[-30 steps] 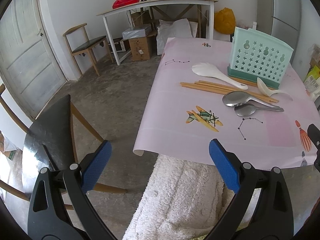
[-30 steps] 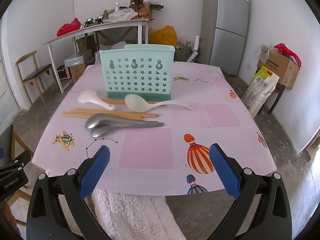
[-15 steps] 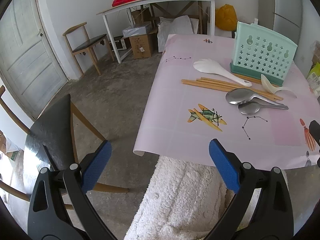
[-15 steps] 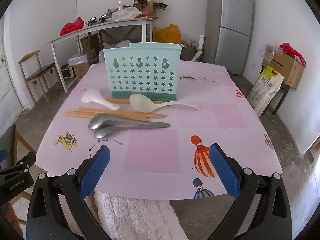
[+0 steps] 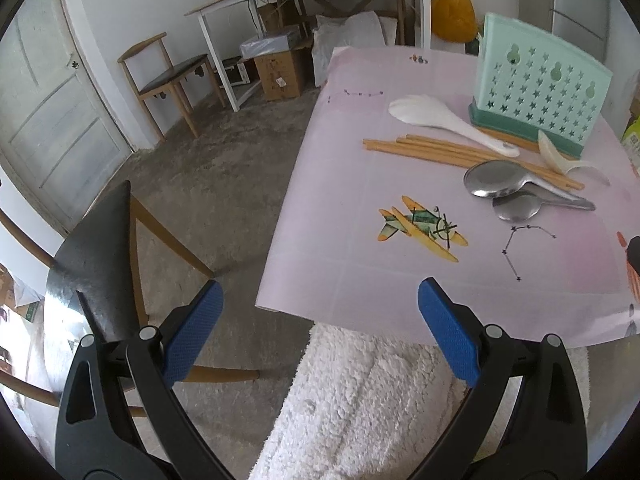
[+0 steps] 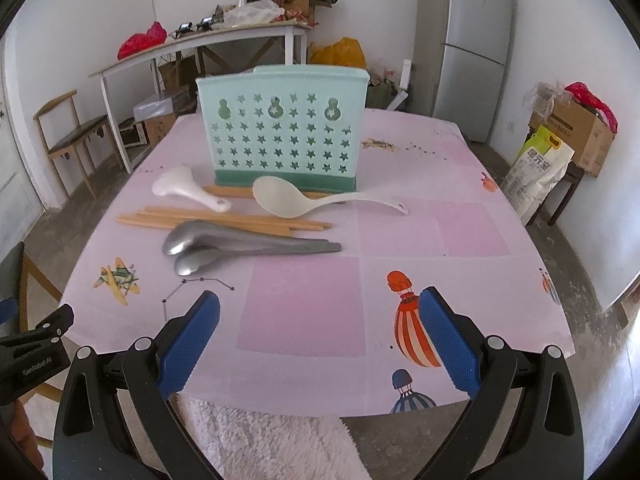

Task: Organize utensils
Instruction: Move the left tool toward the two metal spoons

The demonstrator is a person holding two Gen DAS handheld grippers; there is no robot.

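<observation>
A mint green utensil holder (image 6: pixel 280 132) with star holes stands upright on the pink table (image 6: pixel 432 236); it also shows in the left wrist view (image 5: pixel 536 92). In front of it lie a white rice paddle (image 6: pixel 188 189), a white ladle (image 6: pixel 304 202), several wooden chopsticks (image 6: pixel 224 218) and two metal spoons (image 6: pixel 240 246). My right gripper (image 6: pixel 319 328) is open and empty over the table's near edge. My left gripper (image 5: pixel 318 316) is open and empty, off the table's near left corner. The utensils sit far right in the left wrist view, with the spoons (image 5: pixel 504 192) nearest.
A black-seated wooden chair (image 5: pixel 96 256) stands left of the table. White fluffy cloth (image 5: pixel 372 400) hangs below the near edge. A white side table (image 6: pixel 200 48), another chair (image 6: pixel 68 140), a fridge (image 6: pixel 472 48) and boxes (image 6: pixel 576 132) stand around the room.
Both grippers have moved forward toward the table; the holder and utensils appear larger and nearer. Nothing on the table has moved. Both grippers stay open.
</observation>
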